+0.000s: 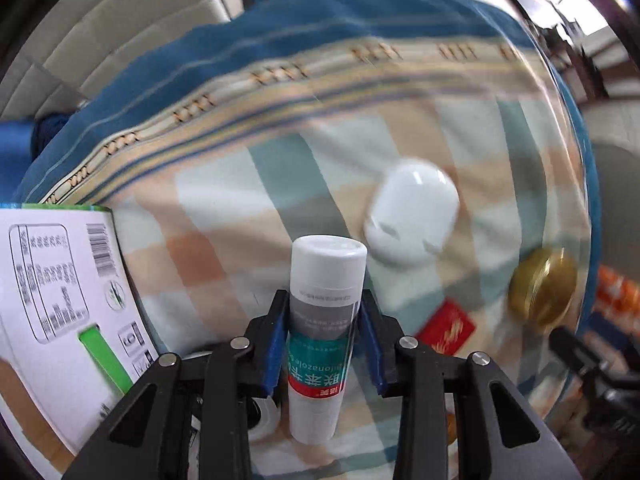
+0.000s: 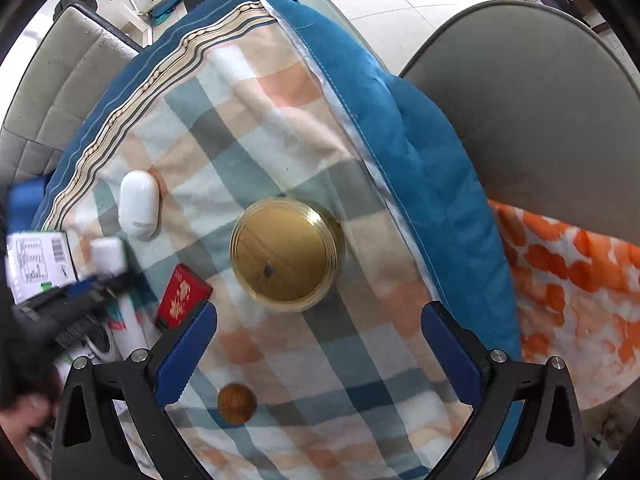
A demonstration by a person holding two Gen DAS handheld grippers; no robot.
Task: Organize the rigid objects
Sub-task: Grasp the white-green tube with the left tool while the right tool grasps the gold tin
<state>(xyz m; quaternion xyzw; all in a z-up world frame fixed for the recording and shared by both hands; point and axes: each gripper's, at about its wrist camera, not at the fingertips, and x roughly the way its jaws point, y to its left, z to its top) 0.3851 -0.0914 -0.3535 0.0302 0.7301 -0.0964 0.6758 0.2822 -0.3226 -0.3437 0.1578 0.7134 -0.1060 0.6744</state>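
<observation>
early going by the look of it: left gripper [image 1: 322, 322] pinching a white tube [image 1: 324, 320] at lower centre, right gripper [image 2: 318, 332] spread and empty below the gold lid [image 2: 286, 254], while white case [image 2: 139, 204], red box [image 2: 182, 298] and walnut [image 2: 236, 403] lie scattered on the checked cloth [image 2: 280, 128].

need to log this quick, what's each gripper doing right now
Left gripper: closed on the white tube, held upright.
Right gripper: open and empty, above the checked cloth near the gold bowl.
</observation>
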